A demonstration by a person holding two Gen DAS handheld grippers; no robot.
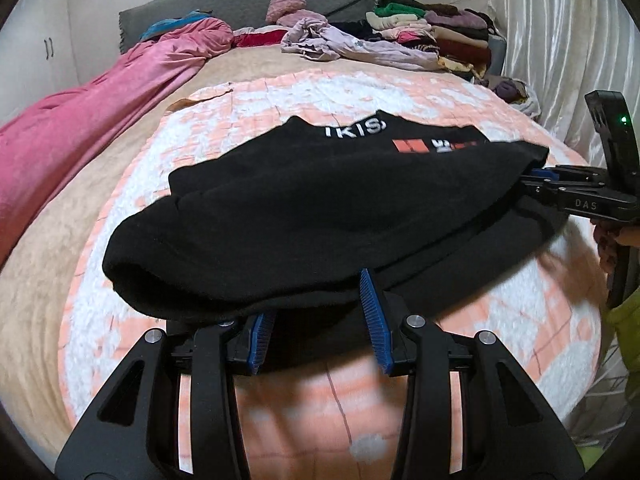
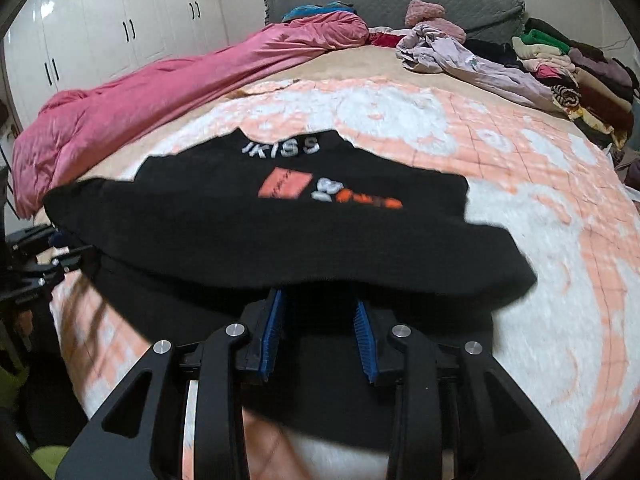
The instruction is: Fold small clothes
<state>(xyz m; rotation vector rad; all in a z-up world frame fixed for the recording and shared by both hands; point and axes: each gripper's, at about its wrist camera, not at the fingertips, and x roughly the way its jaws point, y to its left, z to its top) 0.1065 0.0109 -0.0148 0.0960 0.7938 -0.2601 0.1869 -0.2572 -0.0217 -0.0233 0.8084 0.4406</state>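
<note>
A black top [image 1: 320, 208] with white lettering and an orange patch lies on the peach and white quilt [image 1: 320, 88]. Its near edge is lifted and carried over the rest of it. My left gripper [image 1: 316, 328] holds that edge at the bottom of the left wrist view, with the cloth draped over its blue pads [image 1: 374, 320]. My right gripper [image 1: 528, 184] pinches the same edge at the far right. In the right wrist view the top [image 2: 280, 232] hangs over my right gripper [image 2: 318, 332], and my left gripper [image 2: 68, 254] grips the cloth at the left edge.
A pink duvet [image 2: 160, 92] runs along the bed's left side. A crumpled lilac garment [image 2: 460, 52] and stacked folded clothes [image 1: 432, 36] lie at the far right by the grey headboard [image 1: 240, 0]. White wardrobes [image 2: 100, 28] stand to the left, a curtain [image 1: 560, 40] to the right.
</note>
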